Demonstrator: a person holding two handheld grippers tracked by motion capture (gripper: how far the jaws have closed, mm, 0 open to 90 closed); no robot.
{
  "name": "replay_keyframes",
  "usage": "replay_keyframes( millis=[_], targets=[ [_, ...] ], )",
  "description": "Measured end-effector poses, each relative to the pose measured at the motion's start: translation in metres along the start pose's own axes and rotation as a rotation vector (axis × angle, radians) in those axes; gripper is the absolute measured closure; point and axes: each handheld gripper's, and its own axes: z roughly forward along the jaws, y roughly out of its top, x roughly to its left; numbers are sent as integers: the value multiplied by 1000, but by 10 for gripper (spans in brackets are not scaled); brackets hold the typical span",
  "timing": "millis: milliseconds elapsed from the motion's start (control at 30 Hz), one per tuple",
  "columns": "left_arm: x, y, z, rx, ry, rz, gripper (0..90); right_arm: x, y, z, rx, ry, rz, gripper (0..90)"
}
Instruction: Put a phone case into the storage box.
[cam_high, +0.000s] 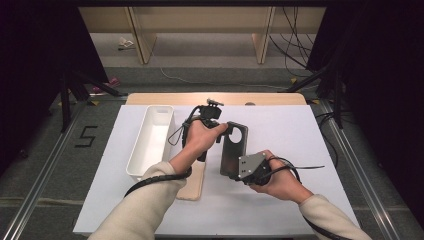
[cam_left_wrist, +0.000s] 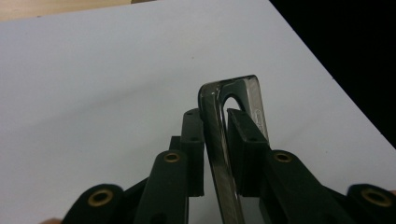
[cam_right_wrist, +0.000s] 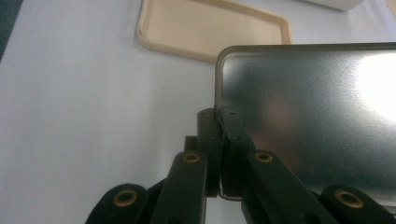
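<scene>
While your left gripper (cam_high: 223, 131) and right gripper (cam_high: 239, 172) clamp dark metal plate (cam_high: 234, 147) at its 12 and 6 o'clock ends, plate hangs mid-table, carry step; next likely white bin (cam_high: 150, 142), 9 o'clock.

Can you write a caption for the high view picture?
Two tools hold a dark phone case above the white table.
</scene>
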Motion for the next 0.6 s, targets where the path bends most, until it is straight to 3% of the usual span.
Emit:
replay_keyframes(
  millis=[167,200,267,333,467,500,600],
  targets=[
    [-12,1,-4,-36,-45,26,805,-1,-2,3,10,-5,22,874],
    [-17,2,-6,-51,-14,92,805,-3,-4,3,18,-4,45,818],
    [-18,1,-7,-63,-12,106,806,-4,-5,3,11,-16,81,755],
    [-19,1,-11,-117,-34,127,806,-5,-6,1,0,-19,118,682],
    [-17,1,-16,-179,-29,174,806,-9,-7,-5,-44,-40,213,513],
    [-16,0,-17,-194,-24,191,806,-9,-7,-5,-44,-40,213,513],
    [-10,-3,-22,-237,-14,229,805,-12,-11,-11,-94,-51,283,406]
  ],
)
